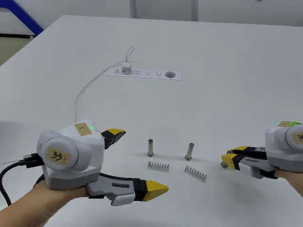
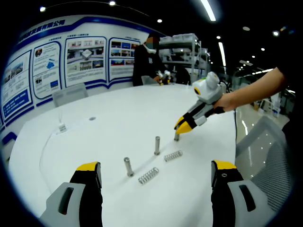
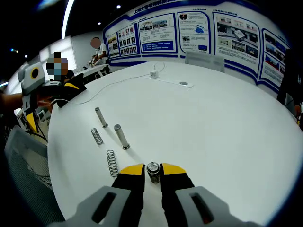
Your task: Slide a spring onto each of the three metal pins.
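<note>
Two bare metal pins point(image 1: 150, 147) point(image 1: 190, 151) stand upright on the white table point(image 1: 213, 94). In front of each lies a loose spring point(image 1: 158, 166) point(image 1: 195, 173). My left gripper point(image 1: 137, 161) hovers open to the left of them, holding nothing; its view shows the pins point(image 2: 128, 166) point(image 2: 156, 145) and springs point(image 2: 148, 175) point(image 2: 173, 155) ahead. My right gripper point(image 1: 229, 159) sits low at the right, jaws closed around a third pin point(image 3: 153, 171) that has spring coils around its shaft. That pin point(image 2: 176, 136) stands under the right gripper point(image 2: 184, 124).
A white power strip point(image 1: 144, 74) with a plug point(image 1: 126, 69) and a white cable lies at mid-table. A black cable point(image 1: 9, 172) trails from the left gripper. A person point(image 2: 144, 64) stands beyond the table's far end.
</note>
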The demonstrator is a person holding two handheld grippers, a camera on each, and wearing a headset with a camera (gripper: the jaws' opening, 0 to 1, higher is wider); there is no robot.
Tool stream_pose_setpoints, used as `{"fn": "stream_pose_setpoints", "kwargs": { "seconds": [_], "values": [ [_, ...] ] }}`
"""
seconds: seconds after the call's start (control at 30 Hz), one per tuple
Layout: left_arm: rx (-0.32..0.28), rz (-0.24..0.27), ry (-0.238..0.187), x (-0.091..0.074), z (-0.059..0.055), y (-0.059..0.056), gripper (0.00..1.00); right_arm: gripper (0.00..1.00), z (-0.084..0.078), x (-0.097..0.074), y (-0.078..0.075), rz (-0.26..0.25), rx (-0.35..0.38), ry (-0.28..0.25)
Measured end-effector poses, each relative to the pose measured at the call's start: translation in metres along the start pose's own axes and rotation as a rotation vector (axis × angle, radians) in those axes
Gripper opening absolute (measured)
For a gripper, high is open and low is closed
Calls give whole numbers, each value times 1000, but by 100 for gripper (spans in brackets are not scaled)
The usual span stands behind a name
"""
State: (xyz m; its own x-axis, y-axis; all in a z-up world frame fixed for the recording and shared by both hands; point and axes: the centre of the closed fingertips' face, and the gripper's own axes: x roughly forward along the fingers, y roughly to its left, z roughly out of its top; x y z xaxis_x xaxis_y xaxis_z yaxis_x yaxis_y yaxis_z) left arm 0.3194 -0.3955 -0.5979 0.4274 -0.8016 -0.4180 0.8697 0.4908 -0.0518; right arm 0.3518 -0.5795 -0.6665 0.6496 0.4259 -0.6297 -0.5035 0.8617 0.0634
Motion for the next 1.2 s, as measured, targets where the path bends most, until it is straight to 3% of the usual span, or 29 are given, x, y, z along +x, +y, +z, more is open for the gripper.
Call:
{"fn": "stream_pose_setpoints", "kwargs": {
  "seconds": [0.37, 0.57, 1.0, 1.2],
  "values": [
    [-1, -1, 3, 0, -3, -2, 98, 16, 2, -9, -4, -42, -22, -5],
    [-4, 5, 1, -2, -3, -2, 98, 17, 1, -13, -5, -35, -18, -5],
    [-5, 9, 8, -8, -9, -5, 98, 18, -12, -24, 13, -23, -3, 1],
    [-5, 11, 14, -8, -12, -5, 98, 19, -26, -22, 30, 12, -13, 27]
  ]
}}
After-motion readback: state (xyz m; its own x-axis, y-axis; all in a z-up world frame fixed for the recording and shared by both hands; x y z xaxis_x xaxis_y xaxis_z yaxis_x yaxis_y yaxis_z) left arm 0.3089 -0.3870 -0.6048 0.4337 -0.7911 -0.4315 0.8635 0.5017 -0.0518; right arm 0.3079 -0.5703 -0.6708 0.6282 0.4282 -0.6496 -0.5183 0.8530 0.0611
